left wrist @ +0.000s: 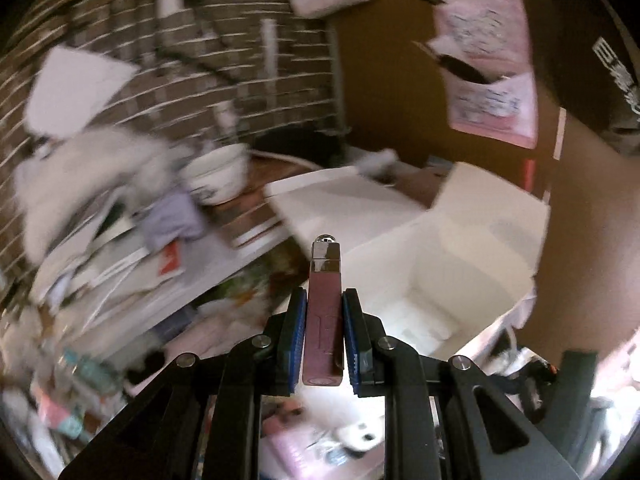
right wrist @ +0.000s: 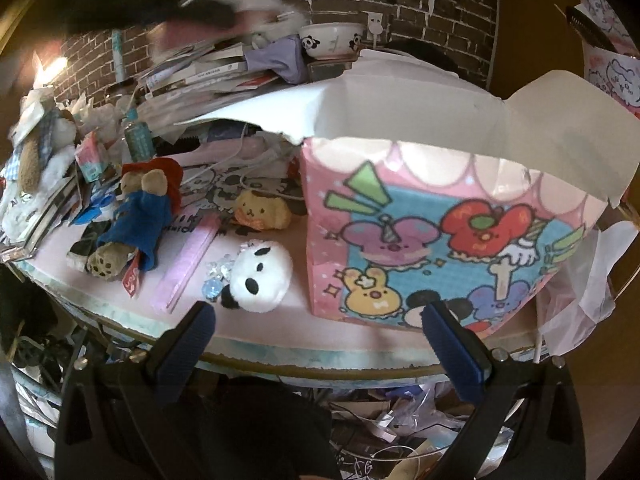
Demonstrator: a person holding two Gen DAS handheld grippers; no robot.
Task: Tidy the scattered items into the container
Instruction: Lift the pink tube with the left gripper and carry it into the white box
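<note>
The left tool (left wrist: 323, 334) is clamped on a maroon tube (left wrist: 323, 320), whose long axis runs forward along the fingers. The open box (left wrist: 452, 280) lies just ahead and to the right, its white inside exposed. The right tool (right wrist: 320, 336) is held wide open and empty over the table (right wrist: 280, 344) edge, the panda plush (right wrist: 260, 276) just ahead.

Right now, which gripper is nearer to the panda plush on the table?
Right. The right gripper is open just in front of the panda plush, at the table edge. The left gripper is up by the open box, shut on a lip gloss tube.
</note>
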